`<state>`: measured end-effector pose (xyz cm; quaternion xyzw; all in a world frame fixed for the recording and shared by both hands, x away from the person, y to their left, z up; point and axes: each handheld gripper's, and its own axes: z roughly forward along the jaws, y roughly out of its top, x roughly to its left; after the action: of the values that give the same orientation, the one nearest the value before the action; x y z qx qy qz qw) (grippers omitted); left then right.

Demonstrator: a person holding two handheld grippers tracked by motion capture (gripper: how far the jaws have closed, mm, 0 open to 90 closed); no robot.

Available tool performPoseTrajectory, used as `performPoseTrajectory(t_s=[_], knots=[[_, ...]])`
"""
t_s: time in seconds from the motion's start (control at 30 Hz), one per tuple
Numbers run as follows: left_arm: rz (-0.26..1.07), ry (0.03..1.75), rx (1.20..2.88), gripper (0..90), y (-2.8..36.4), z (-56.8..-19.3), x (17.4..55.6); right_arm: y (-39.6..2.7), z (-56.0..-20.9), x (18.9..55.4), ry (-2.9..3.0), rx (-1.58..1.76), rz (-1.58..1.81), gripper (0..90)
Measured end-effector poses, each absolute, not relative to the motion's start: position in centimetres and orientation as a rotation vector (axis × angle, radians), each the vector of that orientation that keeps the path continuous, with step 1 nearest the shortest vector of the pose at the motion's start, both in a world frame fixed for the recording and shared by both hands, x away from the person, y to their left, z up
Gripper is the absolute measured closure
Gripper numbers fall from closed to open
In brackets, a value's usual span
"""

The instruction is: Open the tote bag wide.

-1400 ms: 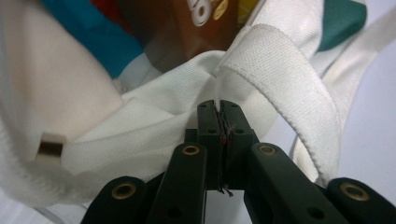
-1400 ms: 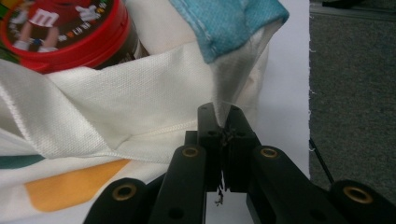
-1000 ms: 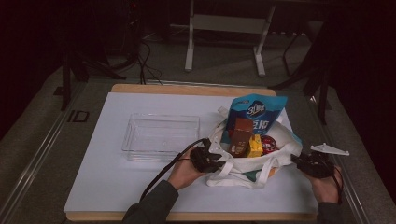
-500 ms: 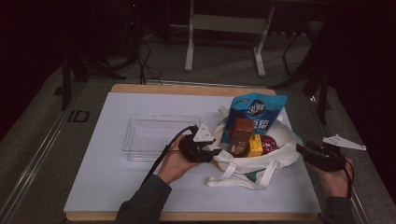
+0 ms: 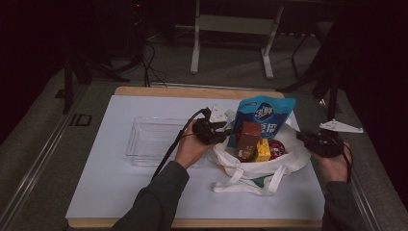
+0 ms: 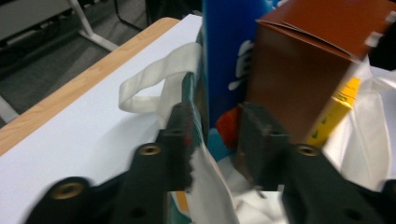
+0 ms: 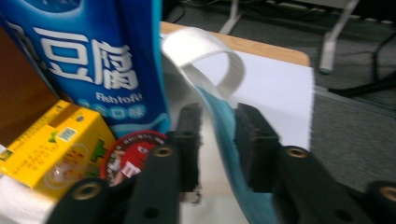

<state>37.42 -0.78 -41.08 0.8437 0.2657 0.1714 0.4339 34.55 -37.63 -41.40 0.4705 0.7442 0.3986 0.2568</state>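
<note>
L gripper (image 5: 222, 131), R gripper (image 5: 304, 138) closing on floppy cloth bag (image 5: 284, 163) rim.

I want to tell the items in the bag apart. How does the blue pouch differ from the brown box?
The blue pouch is a soft packet with white lettering; the brown box is a stiff, plain carton. The pouch stands taller and at the back; the box is shorter and in front of it. Both stand upright inside the white tote bag.

Open table (image 5: 120, 192) lies left of the clear tray (image 5: 154, 139); the packed bag (image 5: 288, 161) blocks the right.
</note>
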Motion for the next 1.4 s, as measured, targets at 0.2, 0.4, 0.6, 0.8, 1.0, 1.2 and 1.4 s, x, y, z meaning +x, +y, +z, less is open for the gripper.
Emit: performPoseTrajectory(t_s=[0.2, 0.4, 0.6, 0.8, 1.0, 1.2, 1.4], knots=[[0.436, 0.707, 2.189, 86.0, -2.4, -42.3, 39.4, -36.6, -41.6, 36.4, 2.031, 1.278, 1.033, 89.0], [0.416, 0.79, 2.283, 87.7, -2.8, -44.6, 41.2, -36.0, -43.7, 38.5, 2.07, 1.338, 0.978, 89.4], [0.405, 0.822, 2.33, 87.9, -3.7, -45.8, 41.6, -36.1, -46.7, 39.8, 2.098, 1.431, 0.925, 89.5], [0.42, 0.853, 2.39, 88.3, -4.2, -46.6, 41.8, -35.9, -48.0, 40.2, 2.121, 1.466, 0.887, 89.5], [0.434, 0.877, 2.416, 88.4, -4.6, -47.0, 41.7, -35.9, -49.2, 40.1, 2.157, 1.499, 0.854, 89.4], [0.422, 0.881, 2.38, 87.7, -4.3, -46.8, 41.4, -36.1, -48.3, 39.2, 2.137, 1.471, 0.899, 86.3], [0.391, 0.88, 2.354, 86.7, -3.7, -46.7, 41.2, -36.7, -46.4, 36.4, 2.081, 1.395, 1.014, 76.6]])
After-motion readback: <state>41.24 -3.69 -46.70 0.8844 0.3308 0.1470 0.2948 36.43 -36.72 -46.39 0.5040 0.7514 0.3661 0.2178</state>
